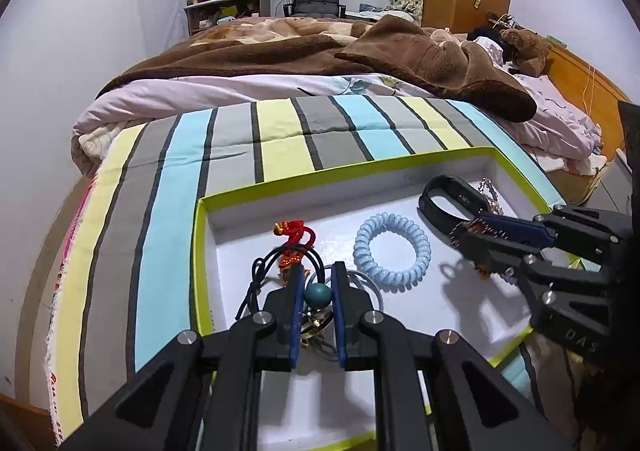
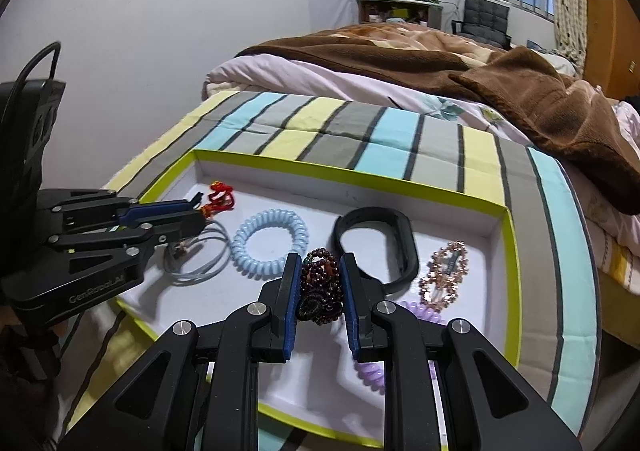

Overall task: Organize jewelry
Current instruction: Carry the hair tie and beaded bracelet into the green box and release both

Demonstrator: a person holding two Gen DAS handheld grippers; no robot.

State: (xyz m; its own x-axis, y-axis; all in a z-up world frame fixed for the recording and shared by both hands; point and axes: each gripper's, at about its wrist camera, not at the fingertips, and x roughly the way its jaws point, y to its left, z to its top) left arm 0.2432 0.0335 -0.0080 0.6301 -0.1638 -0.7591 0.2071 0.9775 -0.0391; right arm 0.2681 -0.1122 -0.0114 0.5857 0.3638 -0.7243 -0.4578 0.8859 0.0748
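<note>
Jewelry lies loose in a shallow white tray [image 2: 496,219] with a lime-green rim, set on a striped cushion [image 1: 280,131] at the edge of the bed [image 1: 320,51].

The right gripper [image 2: 320,263] has its fingers [image 2: 291,283] drawn in narrowly around a dark red beaded bracelet [image 2: 322,279] that is coiled in several loops. The pads look to be pressing on it from both sides, and it seems to be held. The beads are small, hard and round, so they will likely roll and slip under flat pads. The string between them is limp, so free loops would sag. Pinching across the whole bundle, as here, looks the safest hold.

The left gripper [image 1: 318,271] has its fingers [image 1: 297,291] nearly together on a teal bead [image 1: 317,294], which belongs to a black cord pendant [image 1: 256,283] with a red knotted tassel [image 1: 294,237]. The bead is smooth and could squirt out, and the cord would trail and may snag on the grey ring [image 2: 208,251] beneath it.

Also in the tray:
- A pale blue spiral hair tie [image 1: 392,247], light and springy, easy to take anywhere on its coil.
- A black fitness band [image 2: 376,239], rubbery and stiff enough to keep its loop.
- A rose-gold beaded hair clip [image 2: 444,271], probably the most fragile piece, best gripped along its bar.
- A lilac spiral tie [image 2: 424,309], partly hidden behind the right gripper.
</note>
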